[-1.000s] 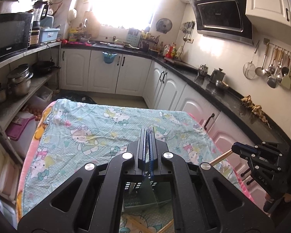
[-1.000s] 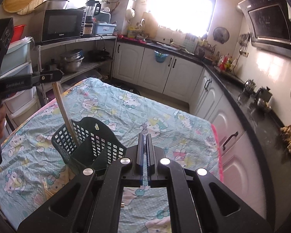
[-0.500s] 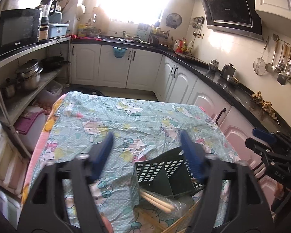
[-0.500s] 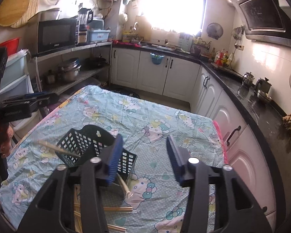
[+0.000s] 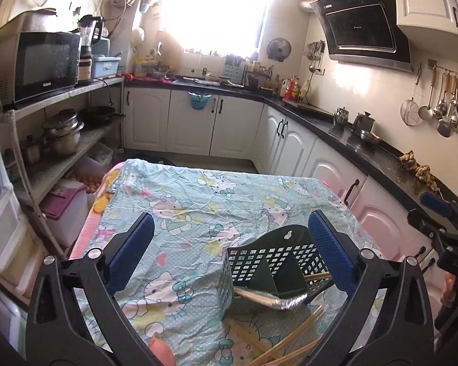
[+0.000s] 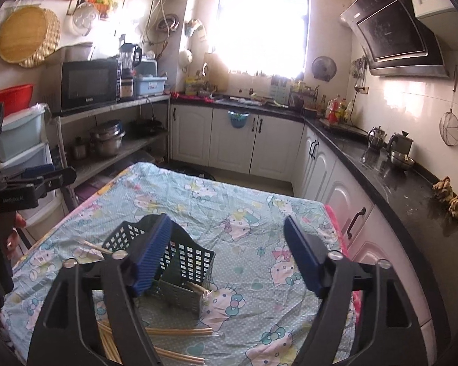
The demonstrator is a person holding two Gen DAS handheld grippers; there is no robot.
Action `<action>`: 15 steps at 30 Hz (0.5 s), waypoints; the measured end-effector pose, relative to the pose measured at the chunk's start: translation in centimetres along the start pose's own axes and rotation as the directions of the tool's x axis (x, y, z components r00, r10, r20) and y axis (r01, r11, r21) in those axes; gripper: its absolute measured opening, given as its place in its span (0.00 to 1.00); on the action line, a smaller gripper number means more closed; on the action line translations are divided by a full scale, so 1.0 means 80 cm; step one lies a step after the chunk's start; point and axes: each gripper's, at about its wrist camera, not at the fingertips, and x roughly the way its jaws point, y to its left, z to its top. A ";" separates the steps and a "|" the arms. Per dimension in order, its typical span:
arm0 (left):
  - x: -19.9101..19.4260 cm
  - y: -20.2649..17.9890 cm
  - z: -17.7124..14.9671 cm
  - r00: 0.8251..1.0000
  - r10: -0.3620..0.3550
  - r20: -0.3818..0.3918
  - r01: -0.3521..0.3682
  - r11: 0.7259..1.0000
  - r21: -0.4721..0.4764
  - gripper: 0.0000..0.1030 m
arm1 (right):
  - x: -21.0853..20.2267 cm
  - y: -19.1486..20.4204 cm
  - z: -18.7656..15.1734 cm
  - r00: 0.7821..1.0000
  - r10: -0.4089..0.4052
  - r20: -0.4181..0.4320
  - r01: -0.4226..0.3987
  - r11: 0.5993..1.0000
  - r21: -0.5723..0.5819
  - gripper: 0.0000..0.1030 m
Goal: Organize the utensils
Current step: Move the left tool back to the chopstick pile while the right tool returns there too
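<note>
A dark green slotted basket [image 5: 271, 262] [image 6: 183, 259] lies tilted on the cartoon-print cloth [image 5: 183, 213]. Wooden chopsticks, some in a clear wrapper [image 5: 271, 299], rest inside it. More chopsticks [image 5: 290, 341] [image 6: 180, 332] lie loose on the cloth in front of it. My left gripper [image 5: 229, 244] hovers above and behind the basket, its jaws opening wide, with nothing pressed between the blue pads. My right gripper [image 6: 229, 253] is also opening; its left pad [image 6: 152, 256] stands in front of the basket and holds nothing. Each gripper shows in the other's view: right gripper [image 5: 439, 222], left gripper [image 6: 30, 180].
The table [image 6: 332, 213] stands in a kitchen, with white cabinets and a black counter [image 5: 351, 140] along the back and right. Open shelves with pots and a microwave [image 5: 45, 61] are on the left. A hand [image 6: 12, 231] holds the left gripper's handle.
Both grippers went from shut to wide open and drew back from the basket. The chopsticks they held upright now lie in the basket.
</note>
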 end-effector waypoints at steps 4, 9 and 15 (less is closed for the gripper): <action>-0.019 0.004 -0.010 1.000 0.008 0.017 -0.008 1.000 -0.008 0.90 | -0.022 0.000 -0.007 1.000 0.002 0.031 -0.002 1.000 0.011 0.77; -0.039 0.012 -0.024 0.999 0.023 0.034 -0.022 0.999 -0.029 0.90 | -0.042 0.002 -0.022 0.998 -0.012 0.056 0.012 1.000 0.008 0.79; -0.057 0.018 -0.047 0.999 0.030 0.037 -0.028 0.998 -0.050 0.90 | -0.053 0.005 -0.047 0.999 -0.012 0.041 0.012 1.000 0.008 0.80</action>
